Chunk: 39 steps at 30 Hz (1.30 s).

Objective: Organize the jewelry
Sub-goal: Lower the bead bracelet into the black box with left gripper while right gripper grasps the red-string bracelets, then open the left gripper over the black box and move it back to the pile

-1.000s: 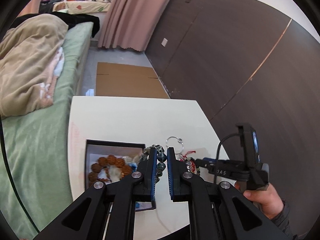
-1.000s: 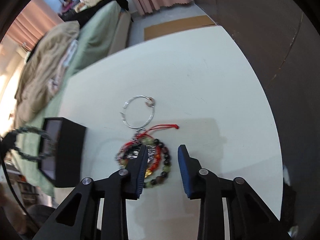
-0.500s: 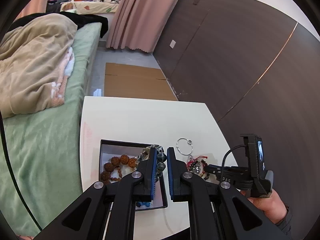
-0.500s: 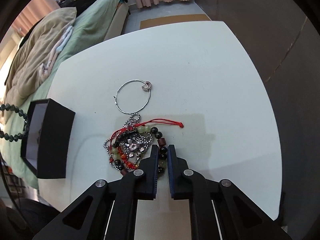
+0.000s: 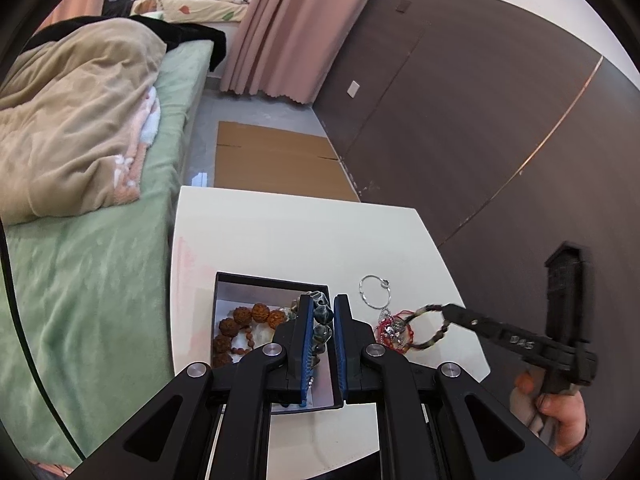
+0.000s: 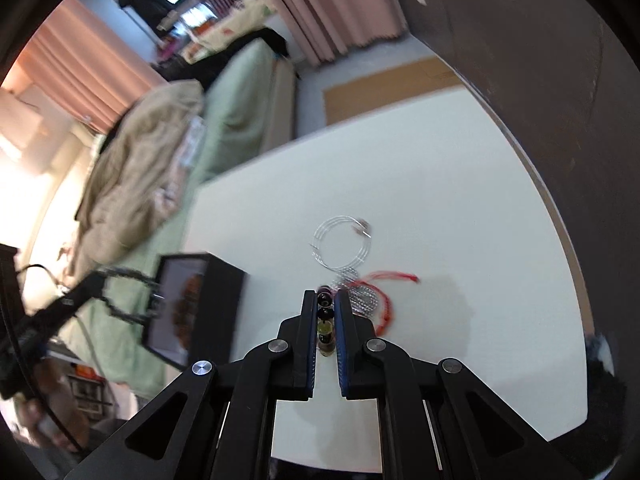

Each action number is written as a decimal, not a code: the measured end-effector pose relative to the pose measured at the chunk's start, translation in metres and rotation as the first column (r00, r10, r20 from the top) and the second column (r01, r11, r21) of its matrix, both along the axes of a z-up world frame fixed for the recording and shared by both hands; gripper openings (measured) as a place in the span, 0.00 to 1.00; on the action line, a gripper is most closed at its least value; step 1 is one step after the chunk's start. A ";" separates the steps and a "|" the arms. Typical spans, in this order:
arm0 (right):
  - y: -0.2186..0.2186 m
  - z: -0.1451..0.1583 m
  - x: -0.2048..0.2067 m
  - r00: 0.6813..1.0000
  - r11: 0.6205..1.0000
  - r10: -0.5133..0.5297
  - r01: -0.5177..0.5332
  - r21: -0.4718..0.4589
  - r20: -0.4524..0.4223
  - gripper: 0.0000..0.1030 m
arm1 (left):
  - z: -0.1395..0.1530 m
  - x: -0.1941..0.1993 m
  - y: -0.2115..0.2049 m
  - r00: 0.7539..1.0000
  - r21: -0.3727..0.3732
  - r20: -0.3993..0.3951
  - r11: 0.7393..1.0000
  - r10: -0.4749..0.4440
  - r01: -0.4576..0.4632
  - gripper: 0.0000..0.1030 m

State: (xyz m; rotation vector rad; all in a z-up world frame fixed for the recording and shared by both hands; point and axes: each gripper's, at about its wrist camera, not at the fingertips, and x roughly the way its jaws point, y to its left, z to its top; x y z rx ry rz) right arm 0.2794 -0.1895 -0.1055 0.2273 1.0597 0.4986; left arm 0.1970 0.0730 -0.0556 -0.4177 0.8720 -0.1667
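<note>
Over the bench (image 6: 460, 208): right hand-held gripper (image 6: 325, 320) pinching light, floppy beaded bracelet (image 6: 325, 312); left hand-held gripper (image 5: 322, 320) clamping dark beads (image 5: 322, 316).

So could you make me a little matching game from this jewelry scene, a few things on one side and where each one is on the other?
Things:
1. dark bead bracelet
2. brown bead bracelet
3. silver hoop
4. mixed bead bracelet

Places:
A. lying bare on the white table
B. clamped in the right gripper, lifted off the pile
C. lying inside the black box
D. clamped in the left gripper above the box

Pairs: 1-D, 2-C, 3-A, 4-B
</note>
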 end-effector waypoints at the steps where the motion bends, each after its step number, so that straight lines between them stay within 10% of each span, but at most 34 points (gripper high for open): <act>1: 0.004 0.007 -0.001 1.000 1.000 0.005 -0.005 0.010 0.012 0.09 | 0.000 0.000 0.001 1.000 -0.009 -0.010 1.000 -0.004 0.004 0.14; 6: 0.034 0.040 -0.007 0.995 0.995 0.072 -0.076 0.060 0.076 0.09 | 0.005 -0.007 0.011 0.999 -0.039 0.016 0.999 0.031 -0.031 0.78; 21: 0.135 0.057 -0.021 0.954 0.946 0.284 -0.295 0.137 0.093 0.09 | 0.024 -0.033 0.053 0.985 0.007 0.064 0.987 0.161 -0.162 0.78; 22: 0.137 0.053 -0.021 0.956 0.949 0.279 -0.289 0.126 0.090 0.13 | 0.023 -0.034 0.056 0.983 0.009 0.060 0.985 0.171 -0.172 0.78; 25: 0.129 0.038 -0.014 0.974 0.967 0.226 -0.228 0.111 0.036 0.66 | 0.016 -0.034 0.060 0.983 -0.009 0.038 0.983 0.182 -0.182 0.78; 39: 0.037 0.050 -0.015 0.997 0.992 0.064 -0.068 0.102 0.037 0.68 | 0.011 -0.015 0.010 0.998 0.036 0.025 0.997 0.064 -0.065 0.78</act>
